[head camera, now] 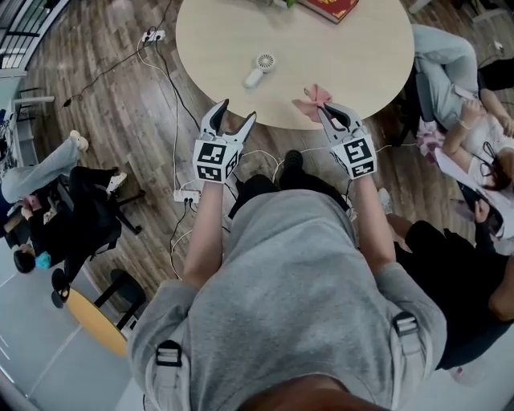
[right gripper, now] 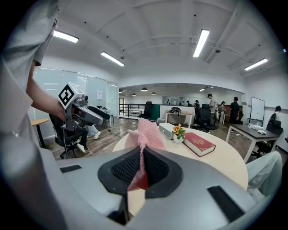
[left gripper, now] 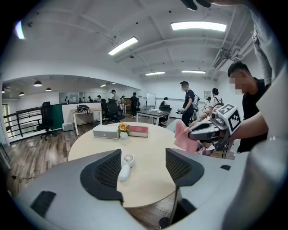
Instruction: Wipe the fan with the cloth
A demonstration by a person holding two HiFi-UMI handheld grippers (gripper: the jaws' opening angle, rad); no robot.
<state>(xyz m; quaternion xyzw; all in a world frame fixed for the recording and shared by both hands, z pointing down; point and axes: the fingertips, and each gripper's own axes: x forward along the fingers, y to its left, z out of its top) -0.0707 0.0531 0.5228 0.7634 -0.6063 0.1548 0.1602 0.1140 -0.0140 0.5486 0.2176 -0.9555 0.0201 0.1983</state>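
Note:
A small white hand-held fan [head camera: 259,69] lies flat on the round beige table [head camera: 353,72]; in the left gripper view the fan [left gripper: 125,165] shows between the jaws, farther off. My left gripper [head camera: 234,116] hangs open over the table's near edge, nothing in it. At the table's near right edge my right gripper [head camera: 327,110] is shut on a pink cloth [head camera: 314,99], which sticks up past the pads as a crumpled tuft [right gripper: 146,134]. The left gripper view shows that cloth [left gripper: 183,136] beside the other gripper.
A red book [head camera: 329,7] [right gripper: 199,143], a grey box [left gripper: 106,131] and a small flower pot [right gripper: 178,134] stand on the table's far side. Seated people and chairs are at left and right. Cables and a power strip [head camera: 186,195] lie on the wood floor by the table.

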